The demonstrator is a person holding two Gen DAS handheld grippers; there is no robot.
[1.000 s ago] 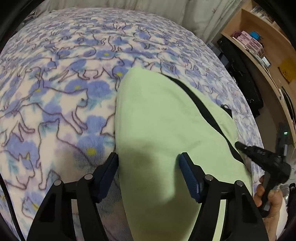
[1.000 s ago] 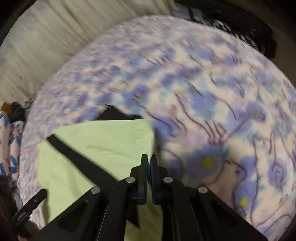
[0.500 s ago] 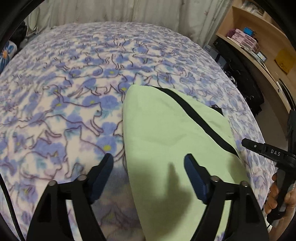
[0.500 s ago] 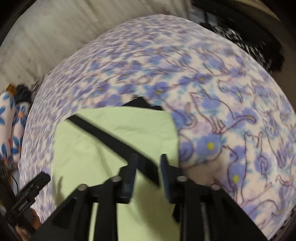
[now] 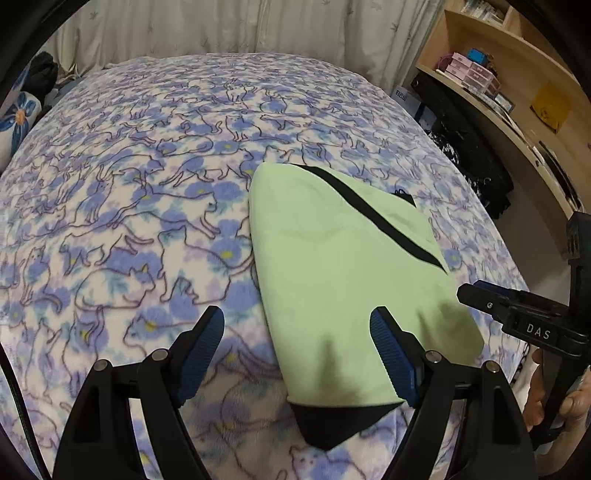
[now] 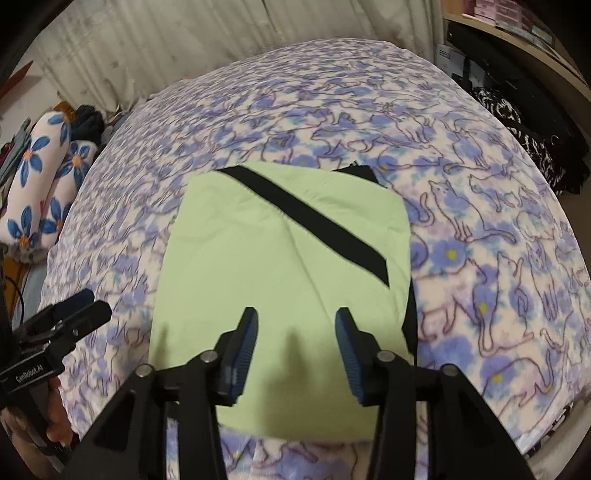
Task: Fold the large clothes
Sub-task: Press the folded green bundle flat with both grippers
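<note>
A light green garment (image 5: 343, 266) (image 6: 280, 266) with a black diagonal stripe lies folded into a compact rectangle on the cat-print blanket (image 5: 129, 177) (image 6: 498, 258). Black fabric peeks out at its near and far corners. My left gripper (image 5: 297, 339) hovers above the garment's near left edge, open, nothing between its blue pads. My right gripper (image 6: 295, 332) hangs above the garment's near part, jaws opening, nothing between them. Each gripper shows in the other's view: the right one (image 5: 517, 310) at the right, the left one (image 6: 70, 314) at the lower left, each held by a hand.
Curtains (image 5: 221, 29) hang behind the bed. Wooden shelves (image 5: 517, 85) with small boxes and dark bags (image 5: 469, 158) stand to the right. Flower-print cushions (image 6: 44, 184) lie off the bed's left side. The blanket spreads wide around the garment.
Both grippers rose and drew back from the garment, so more of the bed shows. The right gripper went from shut to open; the left one widened a little. The garment stays flat.
</note>
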